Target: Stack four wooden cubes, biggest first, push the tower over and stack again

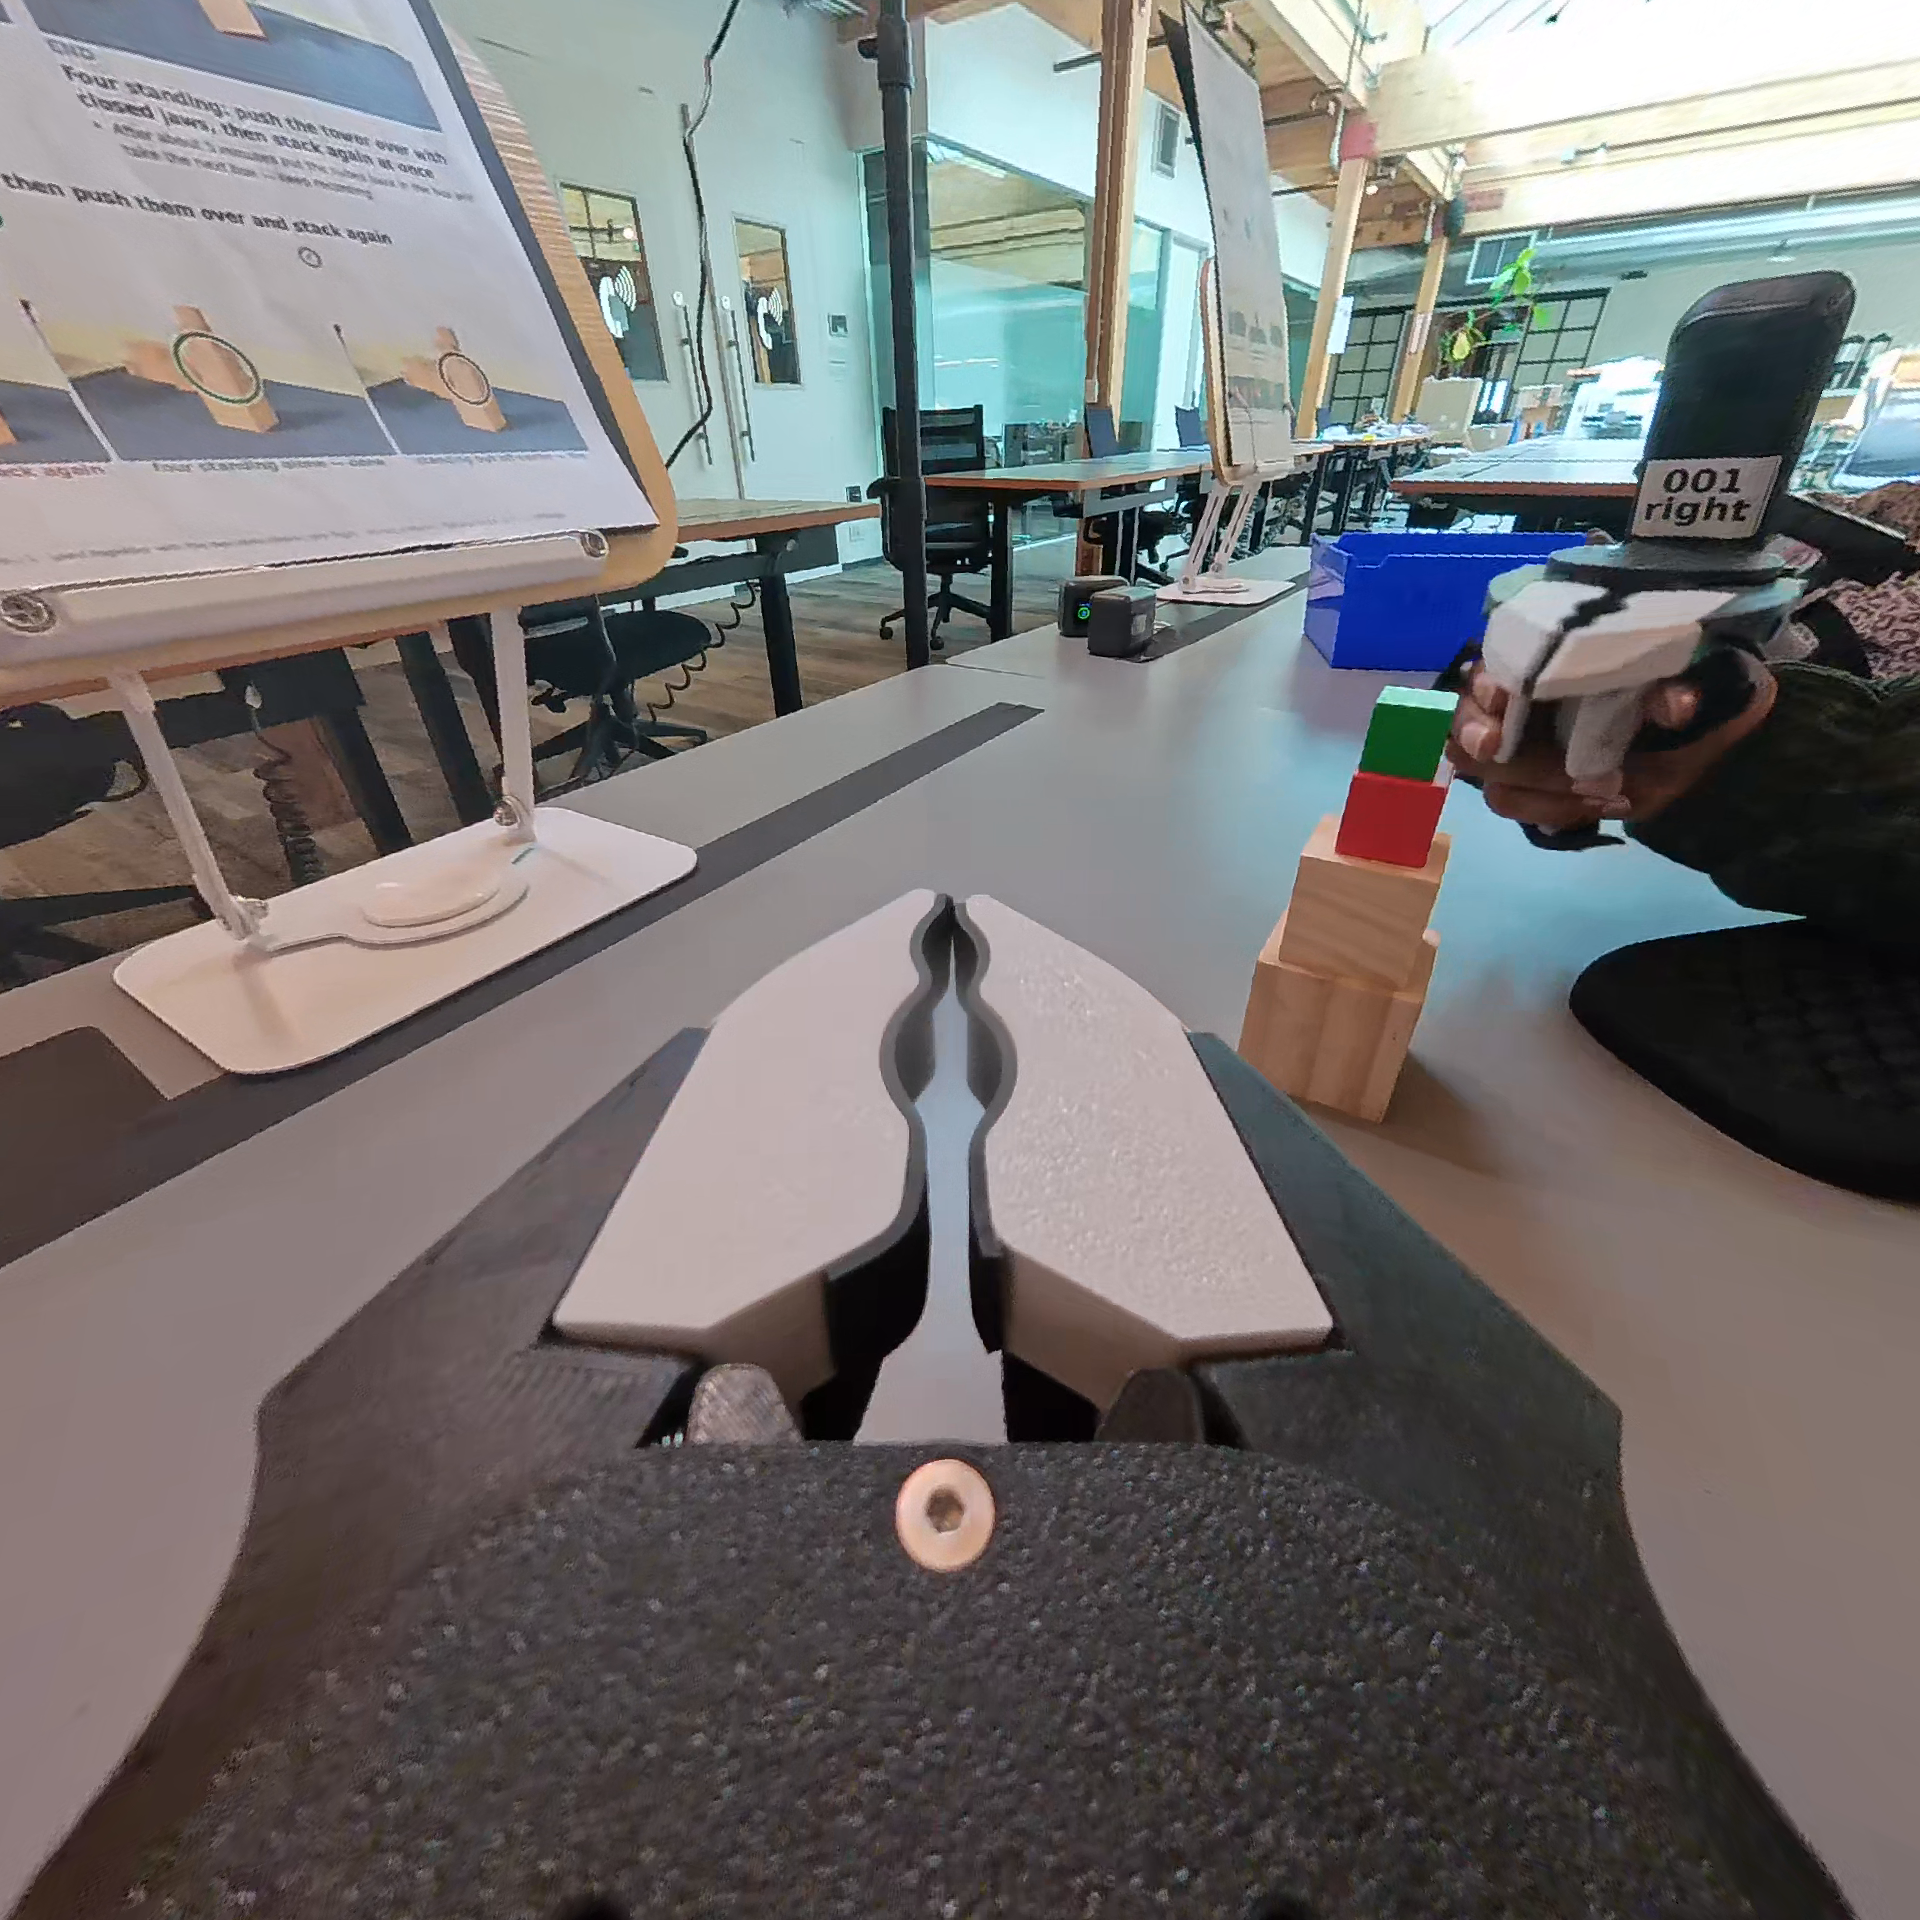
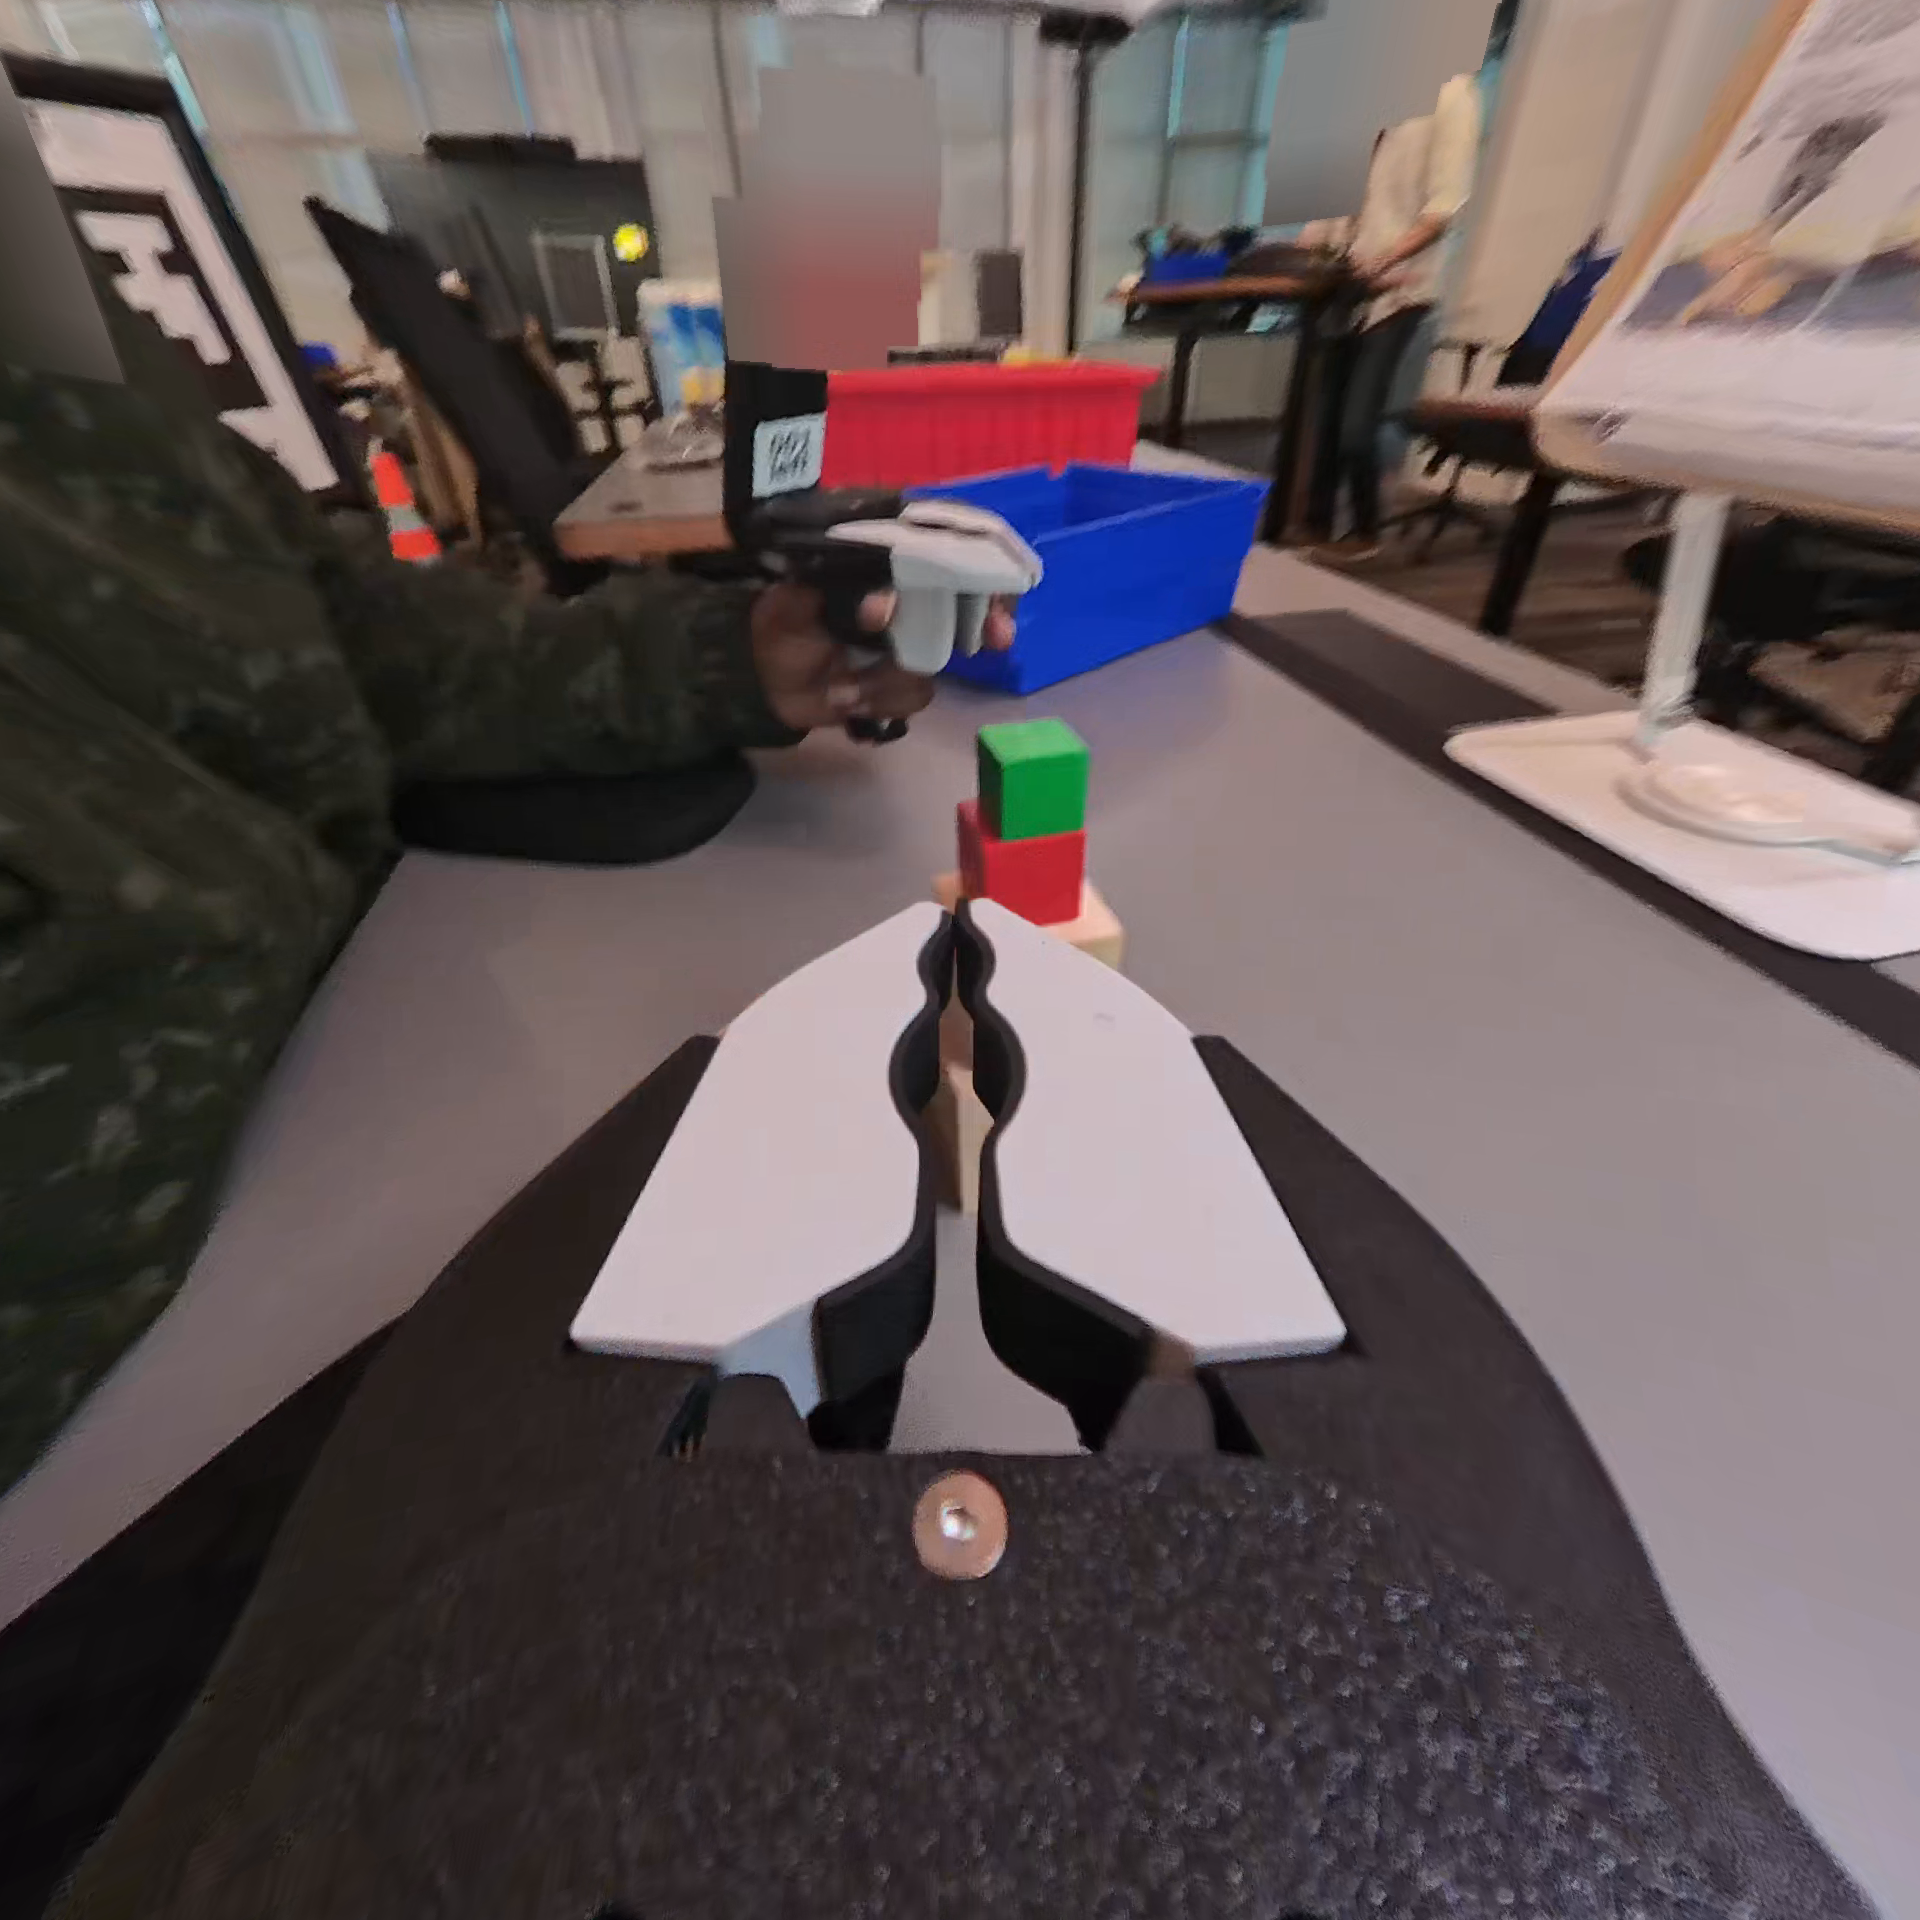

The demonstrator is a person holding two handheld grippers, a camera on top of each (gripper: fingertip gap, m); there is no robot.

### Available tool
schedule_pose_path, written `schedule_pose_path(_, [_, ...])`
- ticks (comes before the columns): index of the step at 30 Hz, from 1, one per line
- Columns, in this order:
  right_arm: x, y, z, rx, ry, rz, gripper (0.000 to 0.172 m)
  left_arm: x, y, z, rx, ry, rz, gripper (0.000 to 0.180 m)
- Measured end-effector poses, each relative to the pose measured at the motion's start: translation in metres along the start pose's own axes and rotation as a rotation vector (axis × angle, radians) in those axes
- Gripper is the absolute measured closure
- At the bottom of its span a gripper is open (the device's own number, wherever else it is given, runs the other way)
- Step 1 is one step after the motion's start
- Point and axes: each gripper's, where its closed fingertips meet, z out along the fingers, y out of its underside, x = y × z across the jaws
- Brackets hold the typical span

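— What lies beyond the hand-held gripper (image 1: 951, 914)?
— An open office: rows of desks (image 1: 1049, 488), black chairs (image 1: 940, 520), timber posts (image 1: 1117, 260), glass partitions (image 1: 997, 301).
— And overhead?
— Bright daylight from upper windows (image 1: 1621, 62) to its right.

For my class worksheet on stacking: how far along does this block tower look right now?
Done: four blocks stand stacked, green block on red block, on two wooden blocks and. In hand: nothing; the left gripper and right gripper both have fingers shut and bare, the right just short of the tower. Left: no loose blocks show on the grey table.
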Motion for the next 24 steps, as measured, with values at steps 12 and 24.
schedule_pose_path(12, [-0.018, 0.058, 0.018, -0.393, -0.327, 0.147, 0.172, 0.012, 0.007, 0.006, -0.051, 0.032, 0.025, 0.18])
schedule_pose_path(24, [0.024, 0.025, 0.134, -0.371, -0.297, 0.016, 0.172, 0.006, 0.009, 0.005, -0.051, 0.034, 0.007, 0.18])
